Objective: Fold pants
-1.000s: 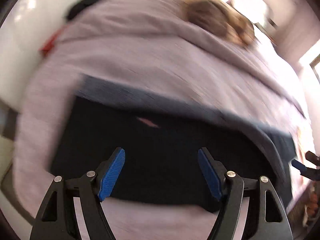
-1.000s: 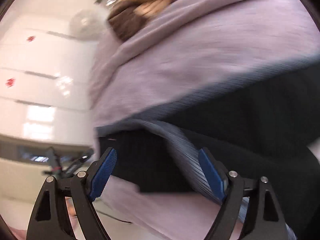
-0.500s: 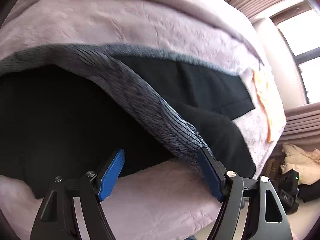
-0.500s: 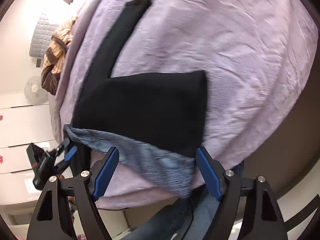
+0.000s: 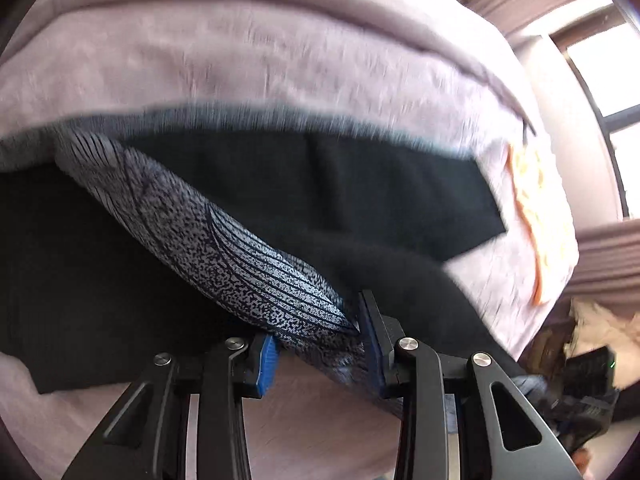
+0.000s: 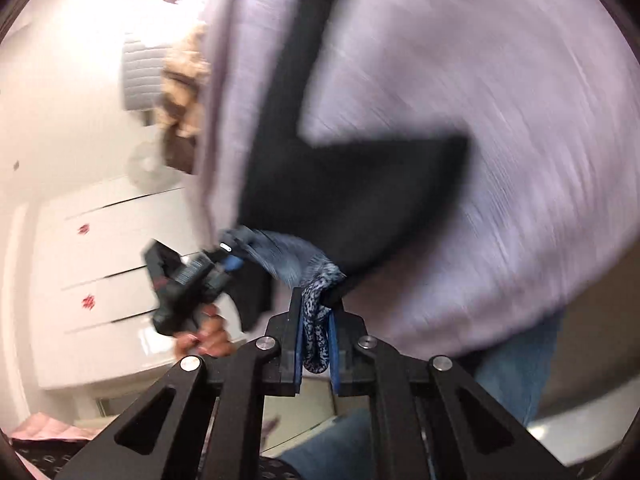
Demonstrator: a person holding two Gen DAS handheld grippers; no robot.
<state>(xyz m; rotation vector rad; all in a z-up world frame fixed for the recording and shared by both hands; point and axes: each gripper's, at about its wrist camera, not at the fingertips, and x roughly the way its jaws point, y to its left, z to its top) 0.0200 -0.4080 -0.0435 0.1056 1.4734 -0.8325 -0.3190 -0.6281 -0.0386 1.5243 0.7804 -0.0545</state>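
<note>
Black pants (image 5: 360, 192) lie spread on the bed (image 5: 280, 60), w/ a grey speckled waistband (image 5: 240, 256) bunched up at the near edge; one leg (image 6: 304, 64) stretches away across the lilac cover, the other part lies folded beside it. Left hand-held gripper (image 5: 320, 344) has its blue pads closed on the waistband fabric. Right hand-held gripper (image 6: 314, 344) is clenched on a rolled bit of the same waistband, approx. at the bed's edge. Both views are motion-blurred. An orange cloth (image 5: 536, 216) lies on the bed's far right side, and white drawers (image 6: 104, 264) stand beyond the bed.
</note>
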